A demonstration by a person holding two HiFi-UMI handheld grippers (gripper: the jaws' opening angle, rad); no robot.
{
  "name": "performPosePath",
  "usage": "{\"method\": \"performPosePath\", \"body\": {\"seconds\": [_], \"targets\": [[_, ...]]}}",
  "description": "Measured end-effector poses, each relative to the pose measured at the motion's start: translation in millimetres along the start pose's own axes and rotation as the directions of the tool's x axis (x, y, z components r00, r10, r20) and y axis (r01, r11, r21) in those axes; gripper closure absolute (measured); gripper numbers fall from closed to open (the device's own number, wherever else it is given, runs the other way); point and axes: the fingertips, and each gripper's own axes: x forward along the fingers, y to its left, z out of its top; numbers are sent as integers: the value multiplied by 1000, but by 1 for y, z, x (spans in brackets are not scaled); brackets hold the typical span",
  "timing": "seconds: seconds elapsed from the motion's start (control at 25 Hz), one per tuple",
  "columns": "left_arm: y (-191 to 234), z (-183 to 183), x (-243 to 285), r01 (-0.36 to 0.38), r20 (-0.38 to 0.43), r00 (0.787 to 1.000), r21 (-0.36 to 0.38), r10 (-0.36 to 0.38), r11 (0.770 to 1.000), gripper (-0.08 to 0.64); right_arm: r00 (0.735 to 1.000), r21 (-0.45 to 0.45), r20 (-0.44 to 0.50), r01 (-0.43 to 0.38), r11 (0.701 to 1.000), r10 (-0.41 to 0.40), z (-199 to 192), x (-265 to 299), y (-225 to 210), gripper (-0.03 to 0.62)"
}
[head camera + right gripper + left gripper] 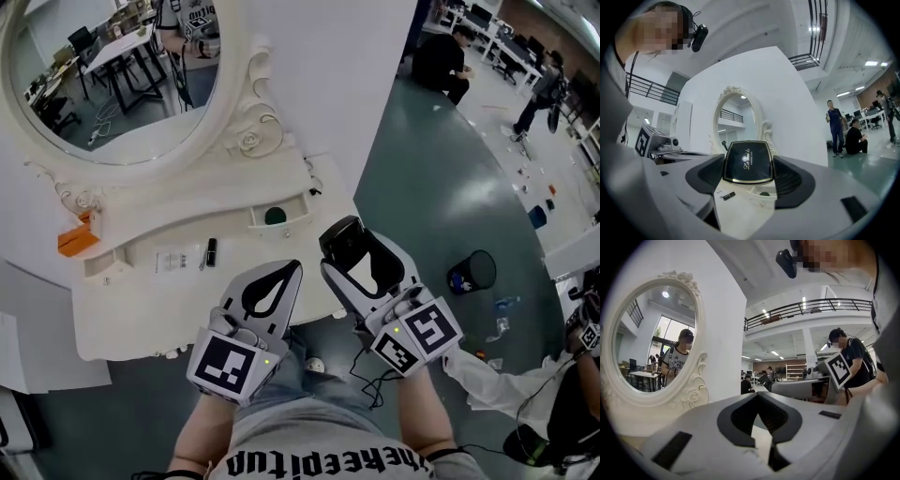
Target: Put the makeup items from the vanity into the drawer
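One black compact (747, 160) sits clamped in the right gripper (347, 249), just short of the vanity (141, 314); carrying looks under way; next, lower it into the open drawer (292, 222) and release; left gripper (291, 270) closed on nothing

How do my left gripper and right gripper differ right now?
The left gripper is shut and empty, jaws meeting at the tips; the right gripper is shut on a black compact holding its jaws apart. The right gripper also reaches farther forward than the left gripper. Both are white-bodied with black jaws.
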Motion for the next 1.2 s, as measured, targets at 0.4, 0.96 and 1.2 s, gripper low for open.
{"method": "performPosePath", "body": {"seconds": [0.4, 0.96, 1.2], "targets": [[42, 1, 14, -38, -16, 999, -25, 38, 999, 518, 998, 5, -61, -20, 1000, 20, -15, 50, -14, 247], [105, -17, 30, -94, -62, 994, -89, 89, 992, 518, 982, 31, -185, -36, 999, 41, -63, 124, -36, 249], [125, -29, 34, -109, -81, 992, -112, 101, 988, 518, 967, 46, -252, -22, 999, 33, -91, 143, -45, 249]]}}
